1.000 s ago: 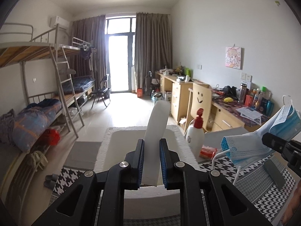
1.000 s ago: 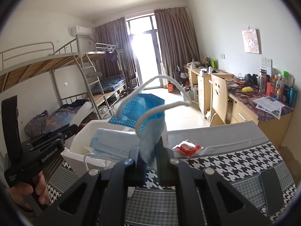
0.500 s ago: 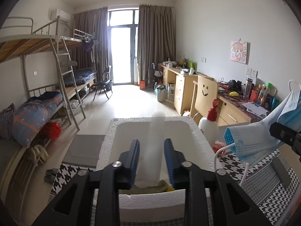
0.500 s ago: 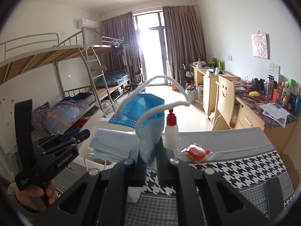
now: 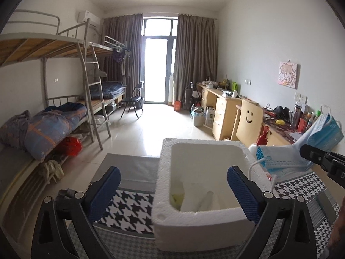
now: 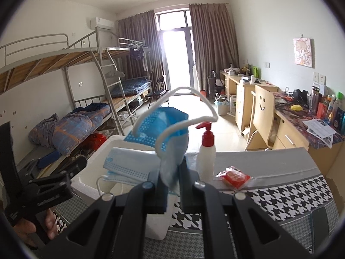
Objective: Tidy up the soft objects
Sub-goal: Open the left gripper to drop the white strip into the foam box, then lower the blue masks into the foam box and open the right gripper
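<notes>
Jaws of the left gripper (image 5: pixel 173 186) are opening wide with nothing between them — the blue pads (image 5: pixel 241 192) straddle the near wall of the white foam box (image 5: pixel 163 172), over the pale items lying at its bottom (image 5: pixel 194 200). In that view the right gripper (image 6: pixel 173 185) comes in from 3 o'clock, pressed together on blue face masks (image 6: pixel 163 129) — several bunched, ear loops sticking up and one loop dangling low at 7 o'clock.

The step in hand looks like dropping the masks into the box. To do it well, I would carry the bundle past the rim until it hangs over the middle of the opening, lower it so the trailing loop clears the foam edge, then release. The pump bottle (image 6: pixel 207 151) stands just beside the box at 1 o'clock and the red packet (image 6: pixel 234 176) near it — keep the swing clear of both. The left gripper should back off first.
</notes>
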A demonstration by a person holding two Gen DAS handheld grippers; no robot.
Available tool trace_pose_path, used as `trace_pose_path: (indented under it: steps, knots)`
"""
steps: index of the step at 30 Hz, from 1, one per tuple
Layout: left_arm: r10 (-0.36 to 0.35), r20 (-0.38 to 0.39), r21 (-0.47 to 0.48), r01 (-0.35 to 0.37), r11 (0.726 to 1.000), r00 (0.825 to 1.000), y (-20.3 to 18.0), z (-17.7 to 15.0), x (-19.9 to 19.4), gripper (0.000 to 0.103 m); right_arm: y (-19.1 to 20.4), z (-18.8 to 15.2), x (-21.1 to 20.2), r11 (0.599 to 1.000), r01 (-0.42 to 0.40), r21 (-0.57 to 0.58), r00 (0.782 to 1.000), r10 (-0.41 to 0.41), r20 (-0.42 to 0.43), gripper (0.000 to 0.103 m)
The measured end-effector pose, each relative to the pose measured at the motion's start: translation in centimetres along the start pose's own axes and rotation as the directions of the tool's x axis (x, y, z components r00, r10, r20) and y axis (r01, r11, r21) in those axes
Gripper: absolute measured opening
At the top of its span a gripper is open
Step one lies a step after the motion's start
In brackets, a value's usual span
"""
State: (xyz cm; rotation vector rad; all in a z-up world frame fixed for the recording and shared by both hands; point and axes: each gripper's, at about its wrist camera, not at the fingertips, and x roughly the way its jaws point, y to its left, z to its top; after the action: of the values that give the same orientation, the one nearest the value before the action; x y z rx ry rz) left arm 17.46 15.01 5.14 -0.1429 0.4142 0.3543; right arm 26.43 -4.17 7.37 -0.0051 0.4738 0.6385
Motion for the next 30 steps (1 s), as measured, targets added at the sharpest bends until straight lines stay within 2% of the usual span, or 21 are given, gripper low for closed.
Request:
trace_pose_path:
  steps: [10, 30]
  knots:
    - [0.025, -0.002, -0.021, -0.025, 0.999, 1.0, 1.4, -0.7, -1.0, 0.102, 1.5, 0.4, 1.4, 0.999, -0.032, -0.033, 0.999, 0.031, -0.032, 0.011]
    - [0.044, -0.01, -0.004, -0.044, 0.999, 0.999, 3.0, -2.6, -2.4, 0.102, 3.9, 0.4, 5.4, 0.994, -0.076, -0.074, 0.989, 0.066, -0.133, 0.011]
